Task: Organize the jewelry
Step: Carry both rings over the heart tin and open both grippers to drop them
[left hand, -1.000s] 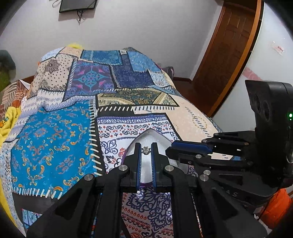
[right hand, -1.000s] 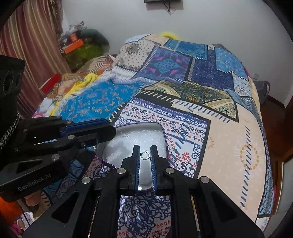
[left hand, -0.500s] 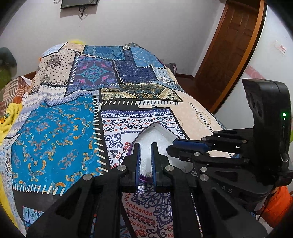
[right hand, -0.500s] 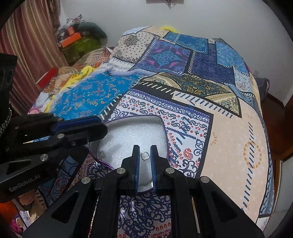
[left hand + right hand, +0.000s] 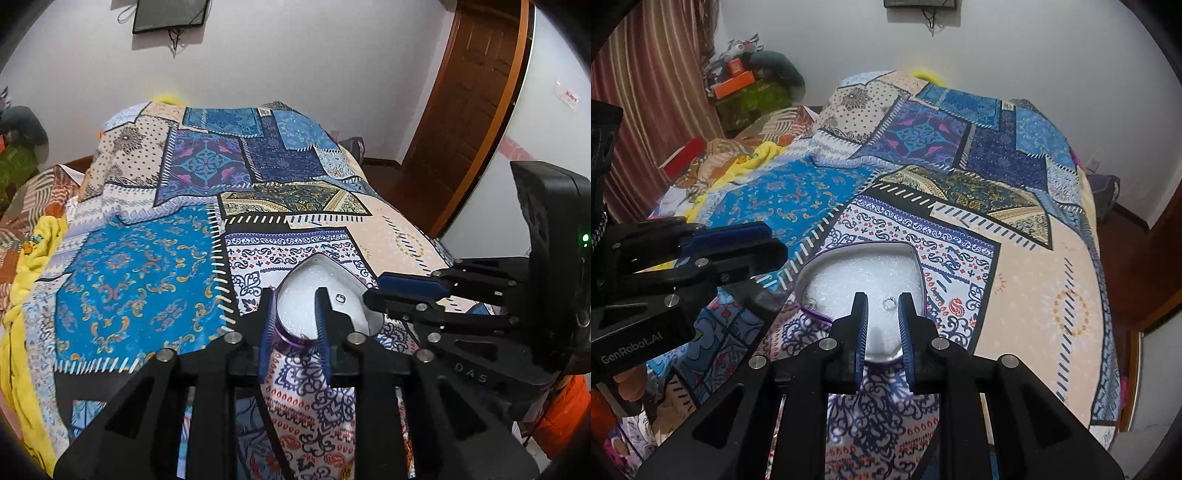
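A heart-shaped jewelry box (image 5: 916, 266) with white foam lining lies on the patchwork bedspread (image 5: 1034, 295); the left wrist view shows it too (image 5: 306, 273). A small silver ring (image 5: 888, 303) (image 5: 339, 297) rests loose on the foam. My right gripper (image 5: 882, 306) (image 5: 376, 291) hovers over it with its jaws opening, and its pads stand clear of the ring. My left gripper (image 5: 295, 306) (image 5: 768, 247) hangs over the box's left side, jaws opening, nothing between them. A faint small piece (image 5: 809, 303) lies by the box's left rim.
The bed fills most of both views. Yellow cloth (image 5: 764, 155) and piled clothes lie at its left side. Boxes (image 5: 738, 79) are stacked by the striped curtain. A wooden door (image 5: 472, 110) stands at the right, and a dark screen (image 5: 168, 14) hangs on the wall.
Both grippers' jaws have parted and drawn back from the box. The ring has left the right pads and lies on the foam. The ornate piece is gone from the left pads.
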A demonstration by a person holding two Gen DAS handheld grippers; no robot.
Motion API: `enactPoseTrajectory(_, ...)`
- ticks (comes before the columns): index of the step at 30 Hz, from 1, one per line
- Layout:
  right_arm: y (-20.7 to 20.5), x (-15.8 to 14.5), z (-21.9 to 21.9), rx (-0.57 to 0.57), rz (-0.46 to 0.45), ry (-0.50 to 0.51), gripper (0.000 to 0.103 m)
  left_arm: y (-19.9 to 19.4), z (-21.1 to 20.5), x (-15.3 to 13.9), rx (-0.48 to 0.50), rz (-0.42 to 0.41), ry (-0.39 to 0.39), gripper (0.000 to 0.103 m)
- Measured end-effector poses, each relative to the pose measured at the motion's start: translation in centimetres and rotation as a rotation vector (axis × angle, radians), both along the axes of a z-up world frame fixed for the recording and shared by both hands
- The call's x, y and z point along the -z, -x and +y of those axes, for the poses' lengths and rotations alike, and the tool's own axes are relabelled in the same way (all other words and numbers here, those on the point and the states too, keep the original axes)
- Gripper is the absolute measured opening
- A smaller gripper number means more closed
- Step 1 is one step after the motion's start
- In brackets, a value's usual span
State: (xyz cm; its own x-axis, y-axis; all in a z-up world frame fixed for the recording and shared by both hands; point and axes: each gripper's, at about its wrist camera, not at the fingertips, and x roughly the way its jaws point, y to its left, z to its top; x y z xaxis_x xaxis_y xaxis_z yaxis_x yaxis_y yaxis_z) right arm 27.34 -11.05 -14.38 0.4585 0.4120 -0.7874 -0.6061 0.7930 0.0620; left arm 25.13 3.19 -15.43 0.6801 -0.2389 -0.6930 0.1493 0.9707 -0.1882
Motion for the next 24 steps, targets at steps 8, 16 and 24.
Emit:
enactPoseTrajectory(8,2.6,-2.2,-1.3,0.021,-0.042,-0.016,0.02,3.0,0.0,-1.5,-0.018,-0.009,-0.029,0.024)
enactPoseTrajectory(16,5.5,-3.7,-2.7,0.06,-0.083,-0.044,0.04,6.1,-0.4,-1.7,-0.025,0.008,-0.053,0.033)
enactPoseTrajectory(24,7.6,-3.2,-3.7,0.09,-0.079,-0.031,0.04,8.3,-1.0,0.5,-0.014,0.078,-0.058,0.033)
